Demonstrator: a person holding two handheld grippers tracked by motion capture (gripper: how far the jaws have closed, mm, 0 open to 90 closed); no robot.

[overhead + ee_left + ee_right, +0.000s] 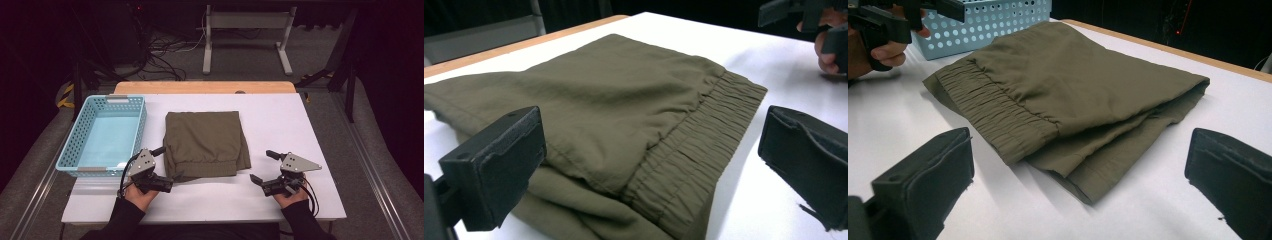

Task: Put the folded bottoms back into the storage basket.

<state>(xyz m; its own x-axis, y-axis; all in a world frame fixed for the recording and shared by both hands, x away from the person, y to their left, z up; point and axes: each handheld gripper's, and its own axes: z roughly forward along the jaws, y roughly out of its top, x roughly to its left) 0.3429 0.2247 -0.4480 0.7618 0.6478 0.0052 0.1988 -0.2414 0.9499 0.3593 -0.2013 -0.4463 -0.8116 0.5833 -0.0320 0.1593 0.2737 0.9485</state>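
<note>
A folded olive garment (206,144) lies flat near the middle of the white-topped bench (280,120), its elastic waistband along the edge nearest the person and its folded layers stacked at the near right corner. To its left a light blue perforated basket (80,134) sits at the bench's left edge, just beside the garment but apart from it. White surface lies open to the right of the garment as far as the bench's right edge, and a bare strip runs along the near edge in front of the waistband. The left gripper (169,164) is at the garment's near left corner with its jaws spread wide; in the left gripper view the waistband corner lies between the jaws, and neither pad presses on the cloth. The right gripper (264,166) hovers over bare surface to the right of the near right corner, clear of the cloth, its jaws also wide apart and holding nothing.
</note>
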